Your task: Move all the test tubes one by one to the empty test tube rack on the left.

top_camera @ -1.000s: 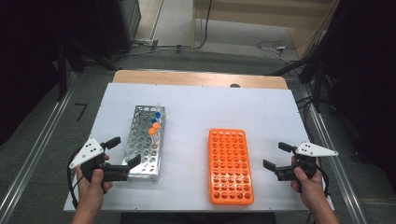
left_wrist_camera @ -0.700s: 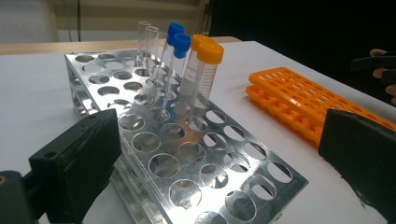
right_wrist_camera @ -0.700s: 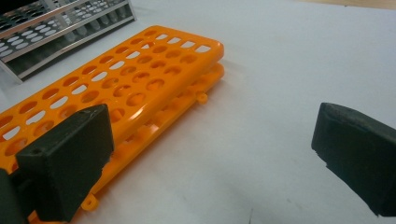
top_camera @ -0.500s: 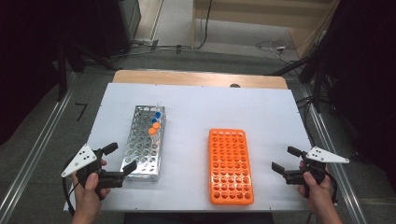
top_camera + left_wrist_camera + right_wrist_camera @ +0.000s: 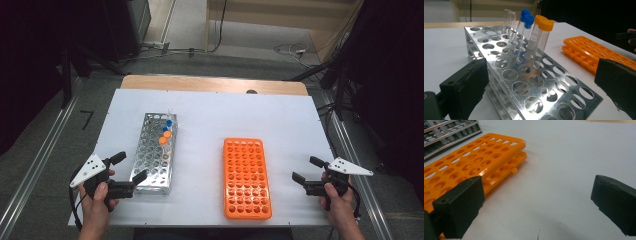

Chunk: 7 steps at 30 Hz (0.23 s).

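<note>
Your left hand-held gripper (image 5: 128,167) hovers with its jaws spread wide and empty at the near end of the perforated silver metal tube rack (image 5: 152,160), whose capped tubes, two blue-topped (image 5: 526,23) and two orange-topped (image 5: 541,32), stand at its far end beside two uncapped clear ones. To its right the empty orange plastic tube rack (image 5: 246,177) lies flat on the white surface (image 5: 260,115), well apart from the metal one. Your right hand-held gripper (image 5: 306,169) waits just beside it, likewise open and empty, so this looks like the approach: next, reach forward and close on one tube below its cap.
</note>
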### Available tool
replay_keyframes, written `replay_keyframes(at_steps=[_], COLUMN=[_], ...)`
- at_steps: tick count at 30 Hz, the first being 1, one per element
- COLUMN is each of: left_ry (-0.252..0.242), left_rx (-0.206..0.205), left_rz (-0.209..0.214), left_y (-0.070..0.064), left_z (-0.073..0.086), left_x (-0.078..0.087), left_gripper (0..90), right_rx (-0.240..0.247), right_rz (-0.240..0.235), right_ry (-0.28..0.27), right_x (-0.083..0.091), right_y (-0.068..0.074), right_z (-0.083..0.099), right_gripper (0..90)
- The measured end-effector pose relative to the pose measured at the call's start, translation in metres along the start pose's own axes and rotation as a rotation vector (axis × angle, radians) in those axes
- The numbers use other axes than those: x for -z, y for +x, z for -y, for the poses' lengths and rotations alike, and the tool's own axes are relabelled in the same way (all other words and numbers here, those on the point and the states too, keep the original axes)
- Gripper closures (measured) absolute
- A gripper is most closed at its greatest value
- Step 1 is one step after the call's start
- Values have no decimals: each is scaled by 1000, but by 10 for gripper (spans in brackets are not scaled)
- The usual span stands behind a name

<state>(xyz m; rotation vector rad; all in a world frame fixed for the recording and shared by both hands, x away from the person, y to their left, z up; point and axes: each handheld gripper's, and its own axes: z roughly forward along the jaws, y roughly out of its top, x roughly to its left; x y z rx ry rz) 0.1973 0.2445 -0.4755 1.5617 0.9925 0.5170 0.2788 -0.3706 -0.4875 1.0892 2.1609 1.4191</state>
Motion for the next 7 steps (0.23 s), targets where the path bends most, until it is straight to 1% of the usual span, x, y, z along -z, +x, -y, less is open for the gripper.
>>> replay_keyframes(at_steps=[2,7], left_ry=[-4,7], left_rx=[2,-6], left_rz=[1,1], left_y=[0,-1], left_z=[0,0], left_x=[-1,-3], left_gripper=[0,0], right_rx=[8,15], right_rz=[-2,-6], right_ry=[5,5], right_x=[0,1], right_y=[0,1], right_z=[1,1], right_gripper=[0,0])
